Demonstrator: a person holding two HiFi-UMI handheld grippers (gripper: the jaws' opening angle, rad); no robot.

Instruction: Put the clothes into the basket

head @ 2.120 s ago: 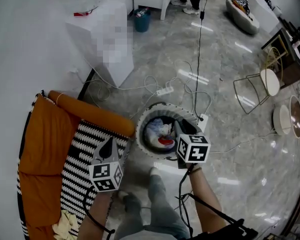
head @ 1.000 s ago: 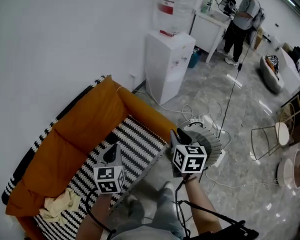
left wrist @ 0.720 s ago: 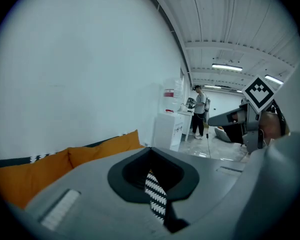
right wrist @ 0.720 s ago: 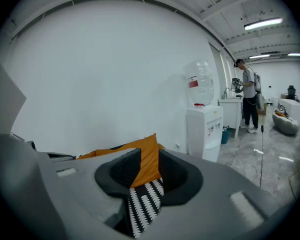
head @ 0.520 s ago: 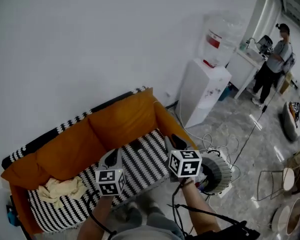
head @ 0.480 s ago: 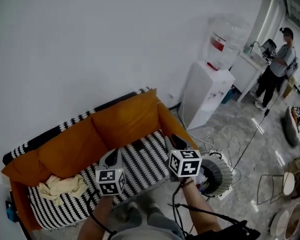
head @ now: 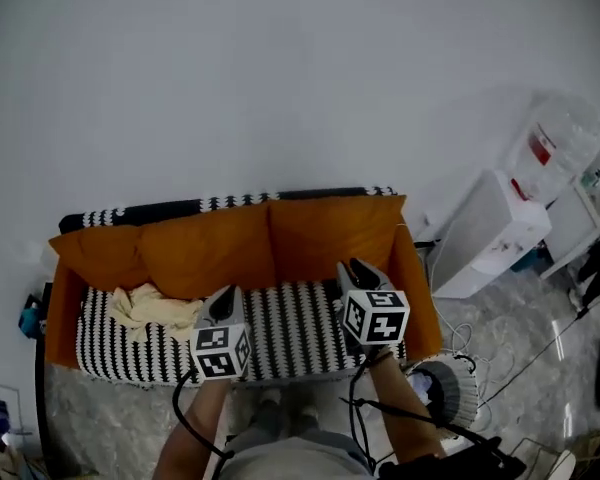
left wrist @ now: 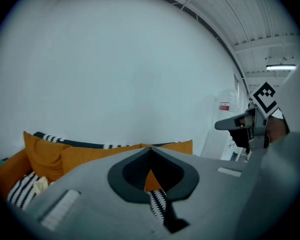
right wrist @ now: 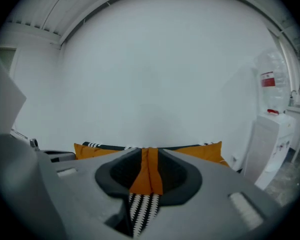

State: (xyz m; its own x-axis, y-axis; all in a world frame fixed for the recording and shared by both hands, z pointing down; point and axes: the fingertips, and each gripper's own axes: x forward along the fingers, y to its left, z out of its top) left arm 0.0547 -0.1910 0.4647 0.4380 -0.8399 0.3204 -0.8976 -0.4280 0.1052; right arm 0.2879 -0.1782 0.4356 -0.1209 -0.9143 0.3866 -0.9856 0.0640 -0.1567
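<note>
A cream cloth lies crumpled on the left end of the striped seat of an orange sofa; it also shows low at the left of the left gripper view, cloth. The white ribbed basket stands on the floor at the lower right, past the sofa's right arm. My left gripper hangs before the middle of the seat, its tips together with nothing in them. My right gripper points at the sofa's right half, jaws a narrow gap apart, empty.
A white water dispenser with a bottle on top stands right of the sofa, near a bare white wall. Cables trail on the grey floor beside the basket. A dark blue object sits by the sofa's left end.
The view has swung from the basket and dispenser round to face the sofa squarely. Both grippers have moved with it; the basket has slid to the lower right corner.
</note>
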